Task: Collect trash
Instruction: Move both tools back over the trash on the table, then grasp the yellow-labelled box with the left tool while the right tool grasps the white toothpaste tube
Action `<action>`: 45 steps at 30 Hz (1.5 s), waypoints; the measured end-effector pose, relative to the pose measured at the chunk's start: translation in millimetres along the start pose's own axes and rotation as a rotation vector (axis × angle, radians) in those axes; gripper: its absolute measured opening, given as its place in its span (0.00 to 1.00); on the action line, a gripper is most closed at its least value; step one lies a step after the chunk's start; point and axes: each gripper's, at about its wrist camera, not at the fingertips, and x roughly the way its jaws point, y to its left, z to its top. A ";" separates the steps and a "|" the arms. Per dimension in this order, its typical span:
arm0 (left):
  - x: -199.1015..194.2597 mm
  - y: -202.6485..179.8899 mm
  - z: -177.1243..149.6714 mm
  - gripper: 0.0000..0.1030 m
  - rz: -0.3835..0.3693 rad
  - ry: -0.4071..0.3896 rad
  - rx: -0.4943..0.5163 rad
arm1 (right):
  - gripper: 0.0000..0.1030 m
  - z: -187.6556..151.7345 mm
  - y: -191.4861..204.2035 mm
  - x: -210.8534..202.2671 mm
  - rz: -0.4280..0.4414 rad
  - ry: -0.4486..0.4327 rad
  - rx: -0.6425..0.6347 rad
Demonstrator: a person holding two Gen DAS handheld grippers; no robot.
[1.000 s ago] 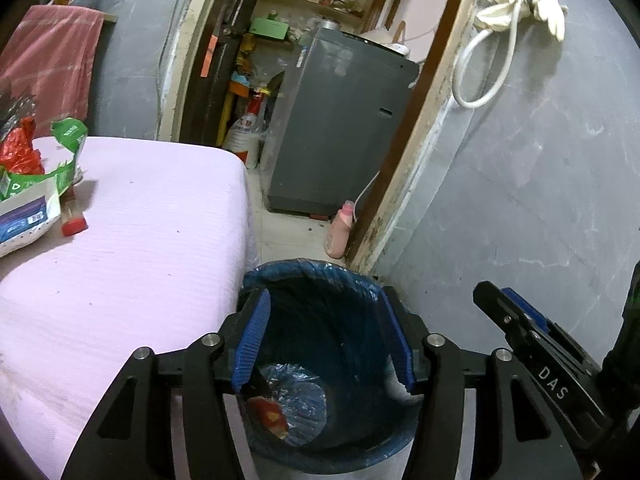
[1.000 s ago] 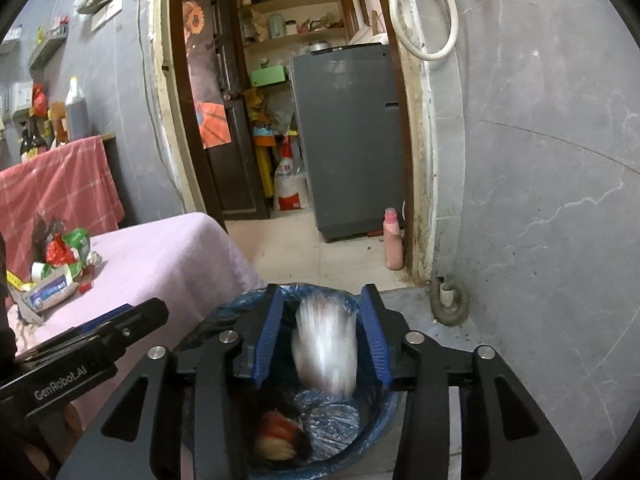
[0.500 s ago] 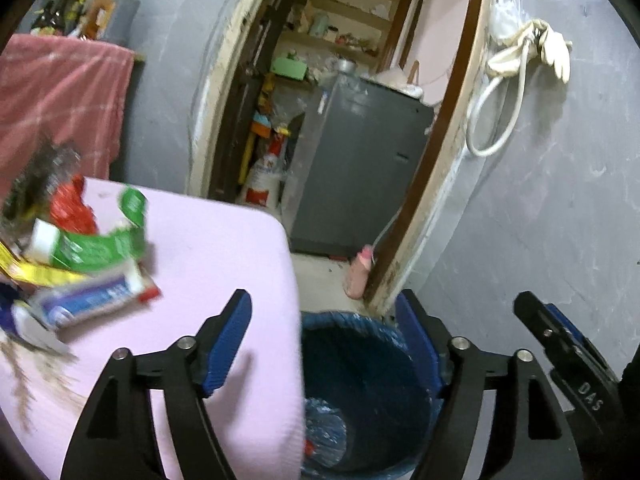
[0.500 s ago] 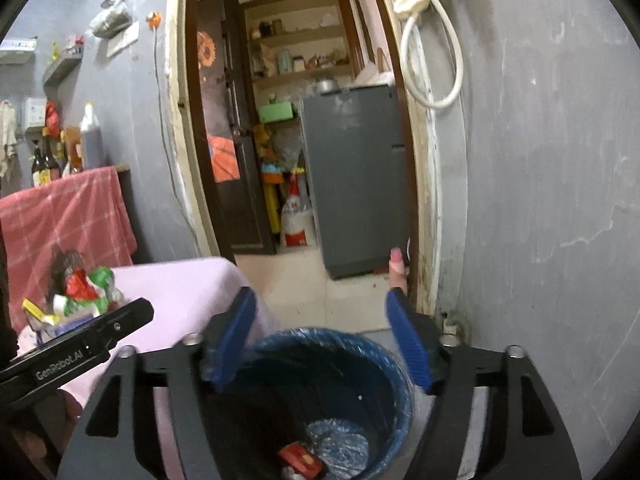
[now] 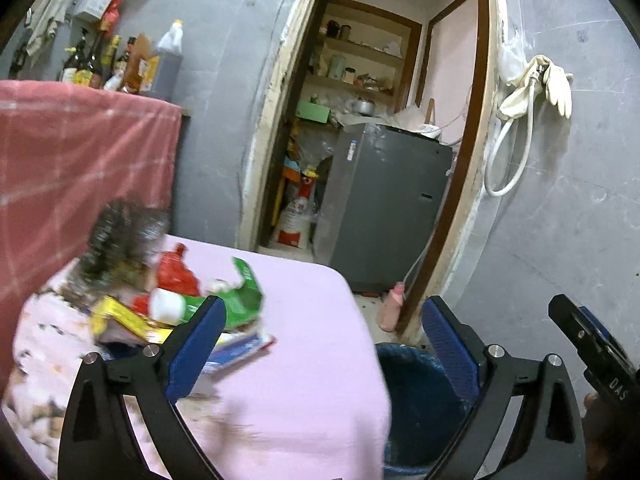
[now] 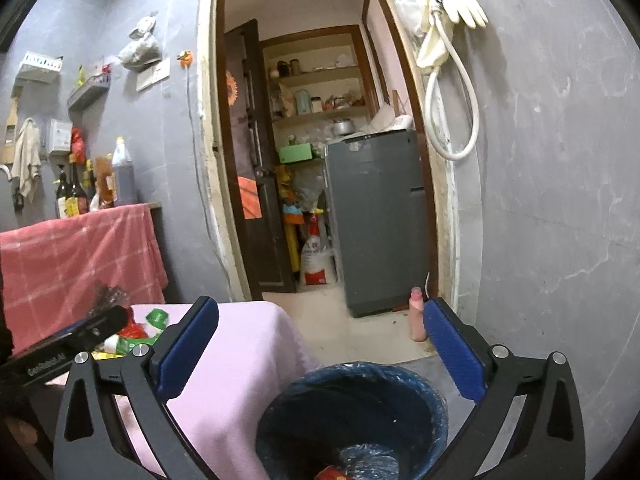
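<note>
Both grippers, left gripper [image 5: 320, 336] and right gripper [image 6: 320, 344], have lifted off the bin [image 6: 352, 412], jaws just opened wide and empty, to reach the table's [image 5: 304, 360] remaining wrappers [image 5: 176, 304]

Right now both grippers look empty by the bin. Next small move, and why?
Probably swing the left gripper toward the pile of wrappers on the pink table and line it up on one piece. Both grippers have just been opening, with nothing between the fingers; the right gripper hangs over the bin, which already holds some trash. The pile sits nearer the left one.
</note>
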 end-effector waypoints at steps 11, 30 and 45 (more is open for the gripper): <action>-47.5 69.8 -0.1 0.96 0.083 -0.018 0.012 | 1.00 -11.8 60.7 -5.2 0.054 0.049 0.003; -39.1 172.9 -12.4 0.96 0.156 0.144 -0.028 | 1.00 -44.1 148.2 43.7 0.176 0.200 -0.041; -12.2 199.9 -23.9 0.91 0.099 0.261 -0.126 | 0.89 -60.7 182.4 89.6 0.213 0.359 -0.046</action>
